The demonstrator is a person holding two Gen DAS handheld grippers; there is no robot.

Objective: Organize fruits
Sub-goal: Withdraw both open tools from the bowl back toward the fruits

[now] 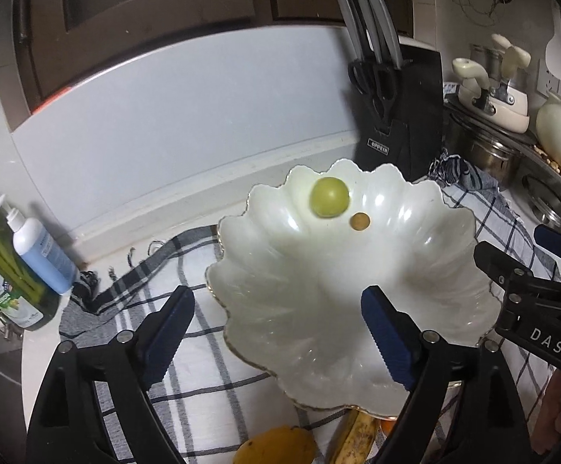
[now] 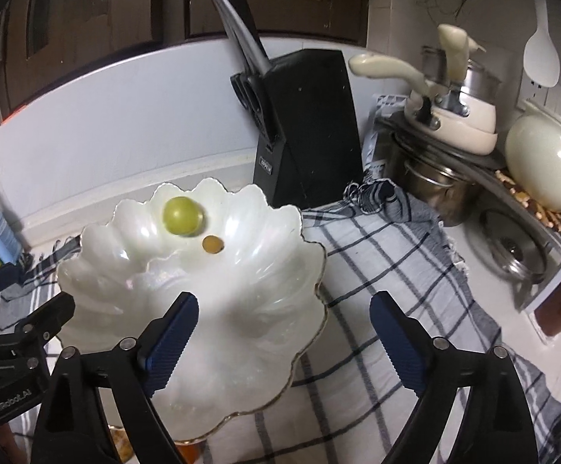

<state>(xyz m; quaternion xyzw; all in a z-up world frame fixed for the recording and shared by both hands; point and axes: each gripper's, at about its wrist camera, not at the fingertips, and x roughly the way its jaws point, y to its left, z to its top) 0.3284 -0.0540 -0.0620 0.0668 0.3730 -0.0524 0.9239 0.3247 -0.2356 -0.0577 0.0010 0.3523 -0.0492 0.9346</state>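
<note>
Through my left wrist camera, my left claw [image 1: 276, 332] gapes wide with nothing between its blue pads, hovering over the near left rim of the white scalloped bowl [image 1: 427, 270]. A green round fruit [image 1: 329, 197] sits on the bowl's far side, with a small brownish fruit [image 1: 359, 221] just beside it. The bowl rests on a checked cloth [image 1: 203, 348] spread over the counter. At the bottom edge a yellow-orange fruit [image 1: 276, 446] and a spotted banana [image 1: 353, 439] lie on the cloth, near the bowl's rim. My right claw [image 1: 535, 270] pokes in from the right.

Through my right wrist camera, my right claw [image 2: 284, 332] also stands wide open and empty, its left pad over the bowl [image 2: 106, 270], its right pad over the cloth [image 2: 396, 255]. The green fruit [image 2: 183, 216] and the small brown one [image 2: 212, 244] lie at the far side of the bowl. A black knife block [image 2: 311, 131] stands behind the bowl.
</note>
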